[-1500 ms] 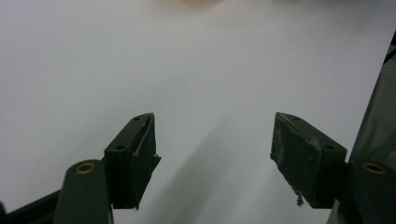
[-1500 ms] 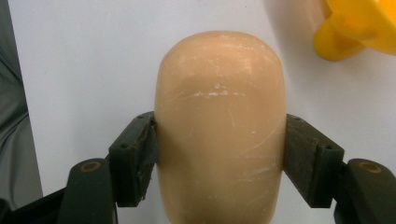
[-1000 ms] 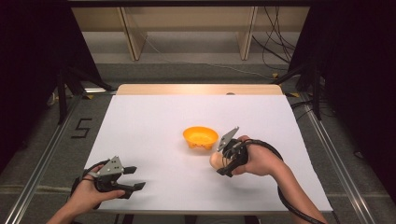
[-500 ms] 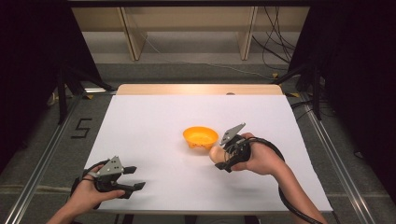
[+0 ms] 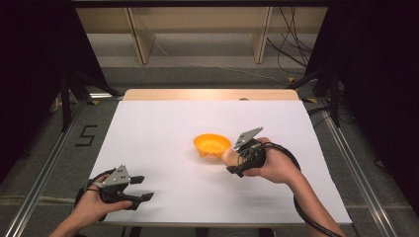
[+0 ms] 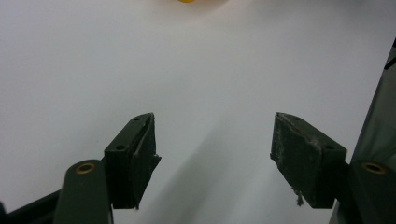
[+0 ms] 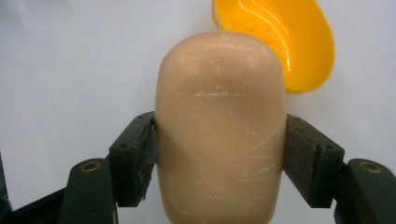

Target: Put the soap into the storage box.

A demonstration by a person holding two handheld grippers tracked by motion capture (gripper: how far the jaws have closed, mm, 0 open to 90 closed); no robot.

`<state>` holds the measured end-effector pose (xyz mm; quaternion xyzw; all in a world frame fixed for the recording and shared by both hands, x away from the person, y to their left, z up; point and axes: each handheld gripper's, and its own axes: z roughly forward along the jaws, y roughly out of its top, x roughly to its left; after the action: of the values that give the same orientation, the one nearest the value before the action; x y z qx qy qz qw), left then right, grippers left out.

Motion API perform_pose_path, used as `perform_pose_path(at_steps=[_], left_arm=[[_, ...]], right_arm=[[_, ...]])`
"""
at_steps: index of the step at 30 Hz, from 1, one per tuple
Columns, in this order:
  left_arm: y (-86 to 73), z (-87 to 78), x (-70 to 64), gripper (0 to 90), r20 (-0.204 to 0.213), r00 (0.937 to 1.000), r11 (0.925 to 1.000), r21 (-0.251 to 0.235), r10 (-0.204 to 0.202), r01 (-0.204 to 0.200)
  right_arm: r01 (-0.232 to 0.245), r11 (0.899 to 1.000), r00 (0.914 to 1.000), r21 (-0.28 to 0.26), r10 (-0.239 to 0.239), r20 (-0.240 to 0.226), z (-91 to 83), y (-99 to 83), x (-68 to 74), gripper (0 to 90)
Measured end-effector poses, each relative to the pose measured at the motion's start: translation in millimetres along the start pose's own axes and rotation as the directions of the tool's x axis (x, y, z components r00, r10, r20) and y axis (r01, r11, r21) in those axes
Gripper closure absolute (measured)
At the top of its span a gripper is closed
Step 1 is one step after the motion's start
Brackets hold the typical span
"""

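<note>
Near the middle of the white table (image 5: pixel 163 128), a beige soap-like bar (image 7: pixel 219 130) is held between the 2 jaws of the right claw (image 5: pixel 236 165), which press on its sides. Compared with 1 second ago, the bar is seen to have been carried slightly forward and to the left, so that it now sits just beside the near rim of the orange bowl (image 5: pixel 211 144); in the right gripper view the bowl (image 7: pixel 285 42) is seen directly beyond the bar's top end. From this it is judged that the bar is being brought toward the bowl and that placing it inside is the step in hand, not yet completed. The left claw (image 5: pixel 141 188) is kept where it was, resting at the near left of the table with its jaws spread wide and nothing between them. No brand or label can be read on the bar or bowl; a "5" (image 5: pixel 85 135) is marked on the floor left of the table.
</note>
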<state>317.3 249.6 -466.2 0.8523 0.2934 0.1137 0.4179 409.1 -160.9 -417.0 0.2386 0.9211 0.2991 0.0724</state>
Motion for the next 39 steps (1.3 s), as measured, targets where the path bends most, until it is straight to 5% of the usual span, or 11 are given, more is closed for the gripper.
perform_pose_path(at_steps=[20,39], left_arm=[[0.1,0.0,0.0,30.9,0.001,1.0,1.0,-0.007,-0.006,0.006],[-0.5,1.2,-1.0,30.9,0.003,0.9994,0.9993,-0.013,-0.035,0.035]], right_arm=[[-0.026,0.99,0.9975,-0.139,0.035,0.061,-3.1,11.0,-6.1,33.6],[-0.01,0.989,0.9976,-0.147,0.02,0.067,-1.1,22.9,-12.7,33.6]])
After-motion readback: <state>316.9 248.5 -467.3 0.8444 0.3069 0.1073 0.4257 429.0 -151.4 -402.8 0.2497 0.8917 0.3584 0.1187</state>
